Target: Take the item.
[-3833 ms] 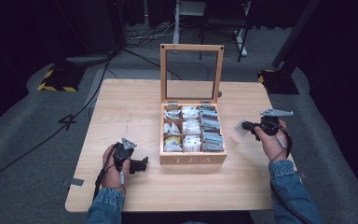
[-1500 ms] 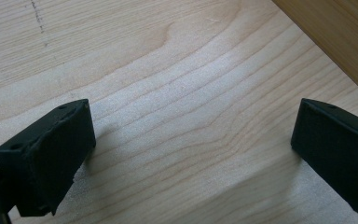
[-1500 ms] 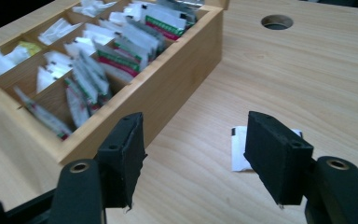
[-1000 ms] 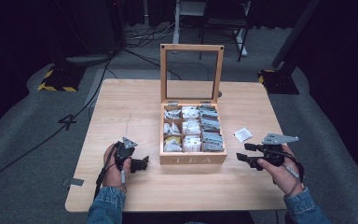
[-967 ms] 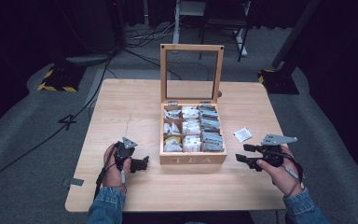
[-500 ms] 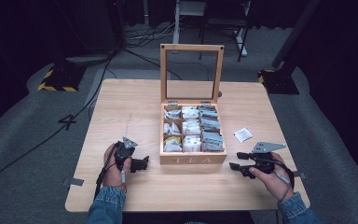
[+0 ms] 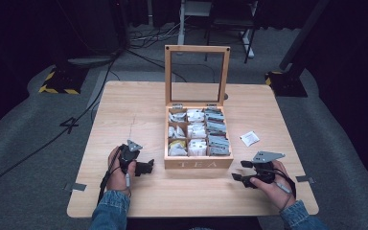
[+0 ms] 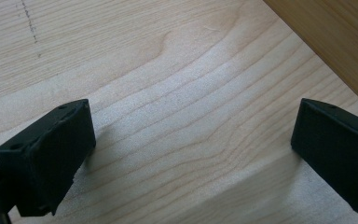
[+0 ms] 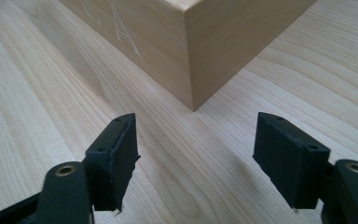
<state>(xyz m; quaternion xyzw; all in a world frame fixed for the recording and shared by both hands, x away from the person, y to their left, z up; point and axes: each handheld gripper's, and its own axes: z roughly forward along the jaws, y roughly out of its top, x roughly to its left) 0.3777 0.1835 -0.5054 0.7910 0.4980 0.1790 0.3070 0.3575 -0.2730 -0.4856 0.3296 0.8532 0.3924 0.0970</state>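
A wooden tea box (image 7: 199, 163) marked TEA stands mid-table, its glass-paned lid (image 7: 197, 74) upright. Its compartments hold several tea packets (image 7: 196, 130). One white packet (image 7: 249, 138) lies loose on the table (image 7: 134, 110), right of the box. My left gripper (image 7: 148, 166) rests on the table left of the box's front, open and empty; in the left gripper view (image 8: 191, 140) the box wall (image 8: 335, 37) runs along the upper right. My right gripper (image 7: 239, 170) sits open and empty by the box's front right corner (image 9: 186, 46), with bare wood under the right gripper (image 9: 196, 140).
The table's front edge lies just behind both hands. Dark floor with cables (image 7: 52, 139), a stand base with yellow-black tape (image 7: 57, 81) and chair legs (image 7: 230, 28) surround the table. Tape strips (image 7: 78, 187) mark the table's front corners.
The right gripper let go of the white packet to the right of the box. It then drew back toward the person and in to the box's front right corner. The left gripper stayed put.
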